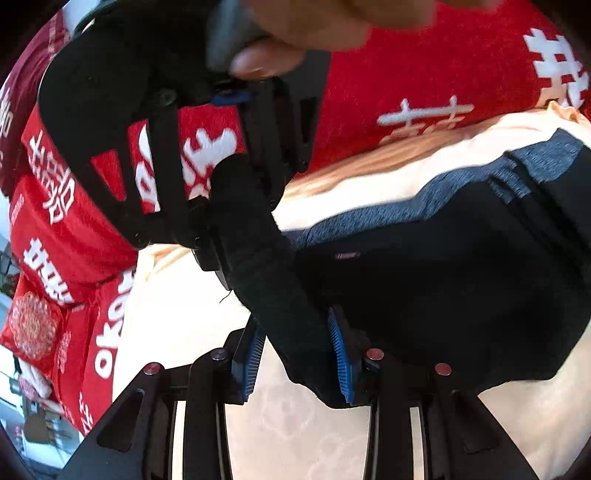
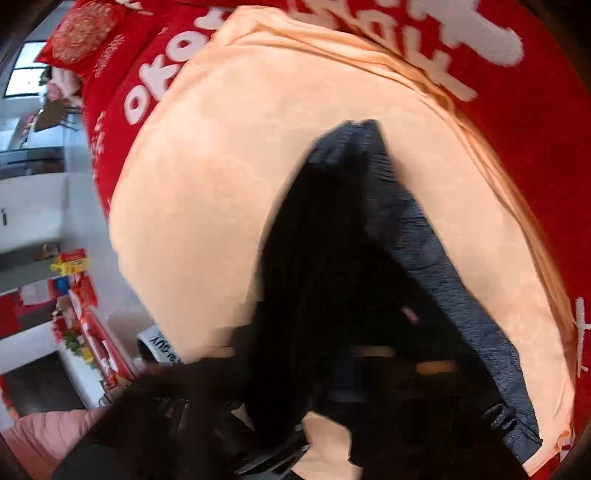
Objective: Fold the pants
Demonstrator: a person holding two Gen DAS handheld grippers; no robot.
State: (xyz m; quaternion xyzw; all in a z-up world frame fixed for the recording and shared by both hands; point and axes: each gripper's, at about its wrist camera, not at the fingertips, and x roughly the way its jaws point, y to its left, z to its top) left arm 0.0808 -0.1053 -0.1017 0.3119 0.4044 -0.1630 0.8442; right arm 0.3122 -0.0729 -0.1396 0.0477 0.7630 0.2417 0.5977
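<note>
At nine o'clock in the left wrist view, a red blanket (image 1: 74, 236) printed with white characters is lying bunched beside a cream bedsheet (image 1: 177, 306), with one red embroidered cushion (image 1: 33, 328) sitting at its lower edge. One pair of dark pants (image 1: 443, 280), black with a blue-grey heathered side panel, is lying folded on the sheet from centre out to three o'clock. The left hand-held gripper (image 1: 295, 363) is sitting at six o'clock, its two blue-padded fingers (image 1: 341, 354) nearly closed and pinching a narrow black fold of the pants that is running up toward eleven o'clock. There the right hand-held gripper (image 1: 236, 177) is meeting the fold's far end, with a person's hand (image 1: 314, 29) above it at twelve o'clock; whether its jaws are clamping the cloth I cannot tell.

In the right wrist view everything is smearing with motion. The same pants (image 2: 332, 258) are stretching from twelve o'clock down to six, and open sheet (image 2: 192, 221) is lying free on both sides, bordered by the red blanket (image 2: 535, 147) from twelve to three o'clock. The sheet's left edge is dropping off toward room clutter at nine o'clock. The gripper's own fingers are lost in dark blur at the bottom.
</note>
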